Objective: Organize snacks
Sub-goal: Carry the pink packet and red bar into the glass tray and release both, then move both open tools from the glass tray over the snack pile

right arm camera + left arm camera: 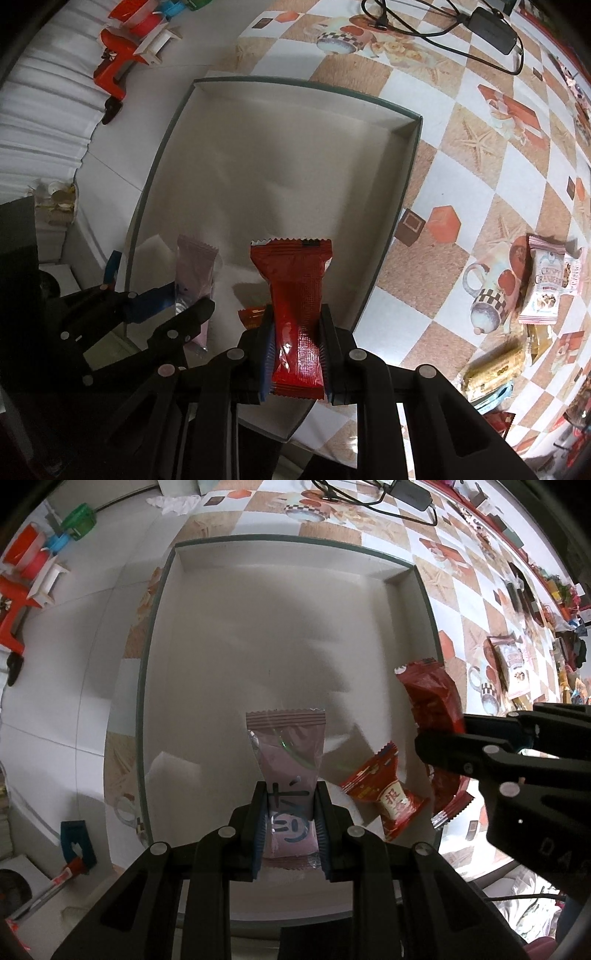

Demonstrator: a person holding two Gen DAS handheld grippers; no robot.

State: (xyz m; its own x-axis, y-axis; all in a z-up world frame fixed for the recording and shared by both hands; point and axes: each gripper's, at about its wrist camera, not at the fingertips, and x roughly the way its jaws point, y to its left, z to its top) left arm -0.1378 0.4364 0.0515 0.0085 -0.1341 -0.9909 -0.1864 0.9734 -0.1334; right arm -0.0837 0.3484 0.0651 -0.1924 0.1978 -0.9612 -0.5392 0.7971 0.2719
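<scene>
A shallow white box (159, 635) with a dark rim lies on the patterned tablecloth; it also shows in the right wrist view (173, 125). My left gripper (290, 830) is shut on a pink snack packet (288, 753) and holds it over the box's near part. My right gripper (297, 354) is shut on a dark red snack packet (295, 288) above the box's near right edge; it shows in the left wrist view (432, 698). A red and white snack packet (384, 790) lies inside the box near its right wall.
Several loose snack packets (546, 288) lie on the tablecloth to the right of the box. A black power adapter (491, 26) with cables sits at the far side. Red and green tools (22, 576) lie left of the table.
</scene>
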